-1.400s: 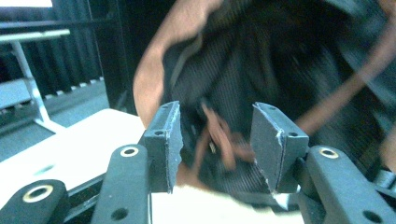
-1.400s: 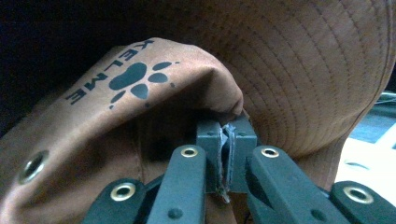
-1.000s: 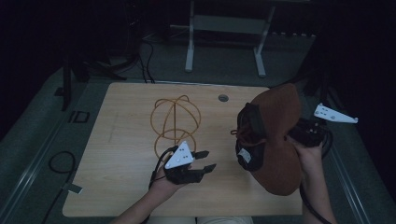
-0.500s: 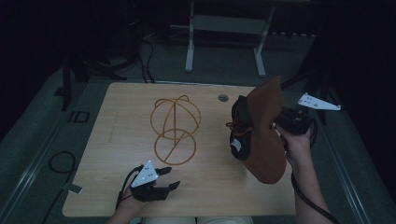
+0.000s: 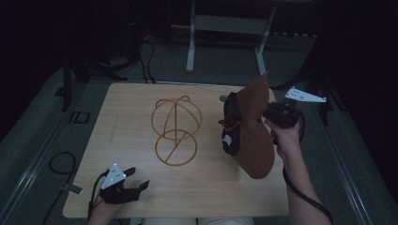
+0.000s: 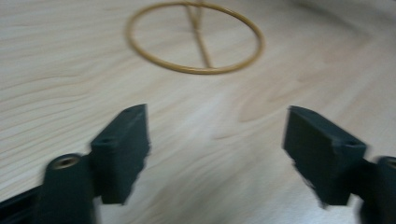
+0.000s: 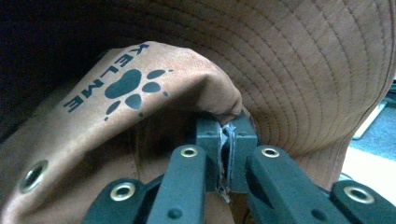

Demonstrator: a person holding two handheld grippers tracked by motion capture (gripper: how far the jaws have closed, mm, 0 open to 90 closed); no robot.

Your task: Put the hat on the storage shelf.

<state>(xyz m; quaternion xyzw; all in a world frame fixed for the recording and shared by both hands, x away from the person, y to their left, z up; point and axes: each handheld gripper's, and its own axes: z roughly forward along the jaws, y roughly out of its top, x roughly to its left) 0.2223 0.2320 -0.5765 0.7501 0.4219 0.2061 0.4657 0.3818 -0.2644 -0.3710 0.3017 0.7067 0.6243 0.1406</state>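
Two grippers work over a wooden bench (image 5: 141, 108) seen from above: the right gripper (image 5: 270, 115), at three o'clock, holds a brown hat (image 5: 253, 140) up off the surface, while the left gripper (image 5: 133, 180) rests at seven o'clock, jaws spread. A gold wire stand (image 5: 176, 129) sits at centre, just beside the hat.

From the left gripper (image 6: 217, 154), wide jaws frame bare wood, the wire stand's ring (image 6: 194, 37) at twelve o'clock.

From the right gripper (image 7: 227, 140), jaws pinch a fold of the hat (image 7: 303, 70), printed KELME.
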